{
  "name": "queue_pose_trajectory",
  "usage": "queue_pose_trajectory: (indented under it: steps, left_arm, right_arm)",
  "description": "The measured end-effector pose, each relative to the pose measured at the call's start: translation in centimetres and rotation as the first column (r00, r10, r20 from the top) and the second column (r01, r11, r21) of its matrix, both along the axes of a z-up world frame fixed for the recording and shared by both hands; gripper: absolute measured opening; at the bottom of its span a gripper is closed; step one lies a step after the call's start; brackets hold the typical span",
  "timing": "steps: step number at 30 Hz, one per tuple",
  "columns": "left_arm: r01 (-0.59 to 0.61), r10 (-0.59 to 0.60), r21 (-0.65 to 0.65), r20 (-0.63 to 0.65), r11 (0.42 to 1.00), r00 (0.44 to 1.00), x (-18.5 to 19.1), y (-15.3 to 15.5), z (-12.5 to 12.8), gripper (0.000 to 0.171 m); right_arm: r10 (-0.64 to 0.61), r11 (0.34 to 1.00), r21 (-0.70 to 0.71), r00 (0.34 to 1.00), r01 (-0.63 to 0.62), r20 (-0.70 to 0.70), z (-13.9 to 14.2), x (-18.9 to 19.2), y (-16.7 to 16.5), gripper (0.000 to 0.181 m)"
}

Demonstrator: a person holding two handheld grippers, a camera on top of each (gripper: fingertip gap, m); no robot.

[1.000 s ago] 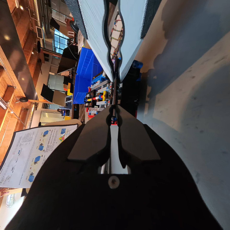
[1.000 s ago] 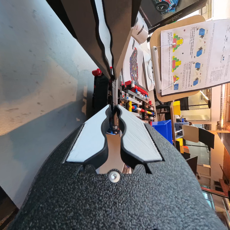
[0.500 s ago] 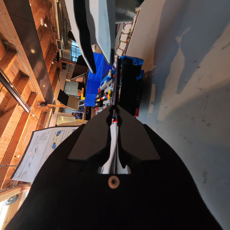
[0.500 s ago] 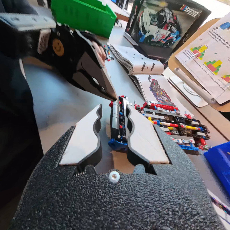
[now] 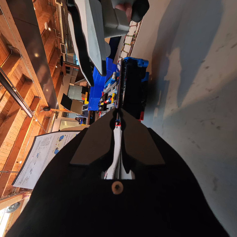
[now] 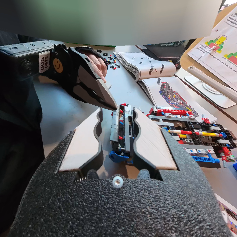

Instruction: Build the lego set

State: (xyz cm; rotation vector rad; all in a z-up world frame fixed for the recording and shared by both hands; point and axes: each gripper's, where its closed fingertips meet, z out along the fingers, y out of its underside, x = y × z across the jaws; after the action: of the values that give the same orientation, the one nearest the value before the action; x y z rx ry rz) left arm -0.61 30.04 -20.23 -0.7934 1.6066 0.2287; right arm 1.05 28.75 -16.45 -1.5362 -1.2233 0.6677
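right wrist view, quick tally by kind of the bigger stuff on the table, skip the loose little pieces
lego builds: 2, the narrow black sub-assembly and the larger chassis
open instruction booklet: 1
grippers: 2, the left gripper and the right gripper
total: 5

A black-and-grey lego side panel with blue end sits beside a red, yellow, black chassis.

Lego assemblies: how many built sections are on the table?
2. A narrow black section inside the open right claw, pinched at its far end by the left claw; a larger chassis just right of it. Others may be hidden.
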Motion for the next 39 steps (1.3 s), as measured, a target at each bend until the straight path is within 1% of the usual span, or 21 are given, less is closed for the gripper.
queue_pose_trajectory:
  steps: [4,13,29,32,39]
  left_arm:
    - [0.002,-0.002,0.003,0.002,1.0,1.0,0.0,-0.1,0.1,0.0]
    - [0.003,-0.003,0.003,0.009,1.0,1.0,0.1,-0.1,0.2,0.0]
    - [0.002,-0.002,0.003,0.009,1.0,1.0,0.0,0.1,0.1,0.0]
    - [0.002,-0.002,0.005,0.008,1.0,1.0,0.0,0.1,0.1,0.0]
    - [0.005,-0.006,0.012,0.013,1.0,1.0,0.1,0.0,0.2,0.0]
  right_arm:
    - [-0.008,1.0,0.008,1.0,0.007,0.017,-0.3,0.1,0.0,0.047]
    - [-0.034,0.999,0.006,0.999,0.034,0.006,-0.4,0.8,0.1,0.047]
    - [-0.044,0.999,0.025,0.999,0.044,0.0,-0.2,1.5,0.2,0.047]
    - [-0.032,0.999,0.032,0.998,0.034,-0.047,0.2,2.2,-0.2,0.046]
    - [-0.08,0.997,-0.008,0.989,0.08,-0.127,0.4,4.0,0.0,0.045]
